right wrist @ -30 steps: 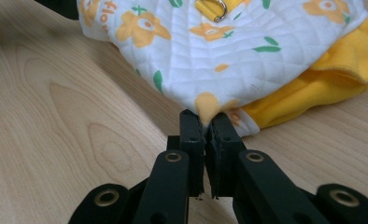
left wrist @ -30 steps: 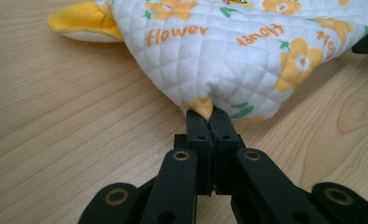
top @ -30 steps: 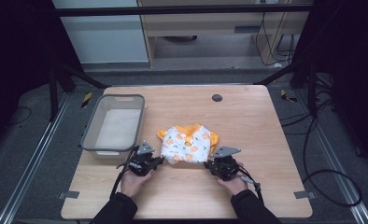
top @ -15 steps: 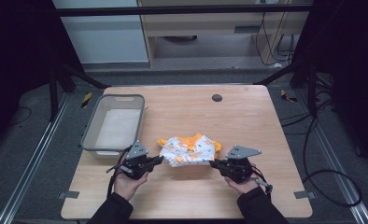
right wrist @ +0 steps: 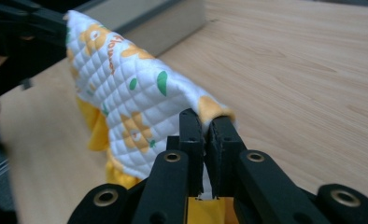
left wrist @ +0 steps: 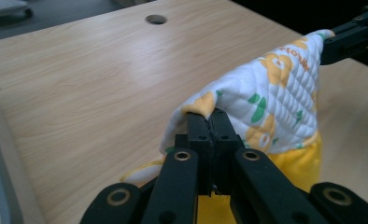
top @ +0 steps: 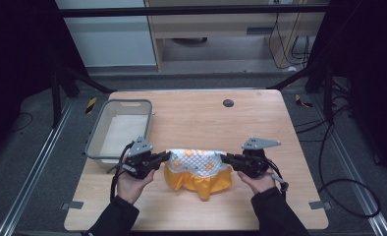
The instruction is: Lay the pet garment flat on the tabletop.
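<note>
High view: we hold the quilted baby garment (top: 197, 167) stretched between both grippers above the near edge of the wooden table (top: 260, 118). The left gripper (top: 166, 157) pinches one top corner with its jaws clamped tight on the fabric; the right gripper (top: 224, 158) clamps the opposite corner likewise. This two-point hold lets the yellow skirt hang free and unfold. The grey plastic bin (top: 99, 132) stands near, to the left.
</note>
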A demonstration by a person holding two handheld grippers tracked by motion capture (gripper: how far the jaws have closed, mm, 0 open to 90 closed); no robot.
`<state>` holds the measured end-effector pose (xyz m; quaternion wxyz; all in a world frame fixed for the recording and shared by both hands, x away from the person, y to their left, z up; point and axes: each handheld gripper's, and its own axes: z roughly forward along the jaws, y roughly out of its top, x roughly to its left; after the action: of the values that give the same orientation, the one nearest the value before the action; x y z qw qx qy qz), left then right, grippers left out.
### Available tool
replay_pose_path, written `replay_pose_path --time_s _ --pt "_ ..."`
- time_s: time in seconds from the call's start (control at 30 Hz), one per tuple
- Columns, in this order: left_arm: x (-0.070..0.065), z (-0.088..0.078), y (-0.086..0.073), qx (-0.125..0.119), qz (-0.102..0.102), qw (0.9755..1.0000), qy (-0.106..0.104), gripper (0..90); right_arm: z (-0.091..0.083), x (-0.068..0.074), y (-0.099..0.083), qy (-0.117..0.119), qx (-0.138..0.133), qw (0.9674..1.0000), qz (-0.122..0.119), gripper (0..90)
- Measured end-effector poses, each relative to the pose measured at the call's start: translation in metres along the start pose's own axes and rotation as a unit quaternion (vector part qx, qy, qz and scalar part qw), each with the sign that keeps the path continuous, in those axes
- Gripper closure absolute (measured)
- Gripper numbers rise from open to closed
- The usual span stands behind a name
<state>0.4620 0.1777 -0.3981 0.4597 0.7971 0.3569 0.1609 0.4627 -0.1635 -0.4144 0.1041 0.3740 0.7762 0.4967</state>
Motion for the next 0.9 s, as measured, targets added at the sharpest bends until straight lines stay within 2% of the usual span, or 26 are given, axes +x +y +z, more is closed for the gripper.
replay_pose_path --time_s 0.07,0.2,0.3,0.43,0.5,0.6,0.67,0.77,0.9 --pt "0.009 0.016 -0.002 0.015 -0.007 0.9996 0.022 89.4 0.014 -0.009 0.003 -0.017 0.012 0.9998 0.007 81.9" --pt "0.023 0.038 -0.012 0.029 -0.026 0.9984 0.04 86.6 0.042 -0.02 0.0 -0.053 0.03 0.9981 0.007 75.9" --pt "0.027 0.037 -0.018 0.024 -0.031 0.998 0.05 73.6 0.048 -0.02 -0.004 -0.067 0.03 0.9973 0.004 68.2" --pt "0.028 0.024 -0.022 0.008 -0.031 0.9978 0.058 58.3 0.039 -0.017 -0.005 -0.071 0.02 0.9972 -0.01 65.2" --pt "0.029 0.014 -0.026 0.003 -0.037 0.9979 0.053 52.8 0.031 -0.016 -0.005 -0.072 0.016 0.9972 -0.011 63.2" --pt "0.025 0.004 -0.033 0.007 -0.027 0.9981 0.056 47.1 0.019 -0.015 -0.007 -0.074 0.015 0.997 -0.018 60.0" --pt "0.023 0.0 -0.04 0.013 -0.028 0.9981 0.054 45.0 0.011 -0.013 -0.012 -0.075 0.022 0.9966 -0.024 58.4" --pt "0.021 0.001 -0.048 0.026 -0.029 0.9977 0.055 43.3 0.004 -0.012 -0.023 -0.076 0.034 0.9962 -0.025 55.8" --pt "0.024 0.014 -0.053 0.039 -0.043 0.9967 0.057 41.8 0.006 -0.016 -0.037 -0.077 0.041 0.996 -0.019 52.5"
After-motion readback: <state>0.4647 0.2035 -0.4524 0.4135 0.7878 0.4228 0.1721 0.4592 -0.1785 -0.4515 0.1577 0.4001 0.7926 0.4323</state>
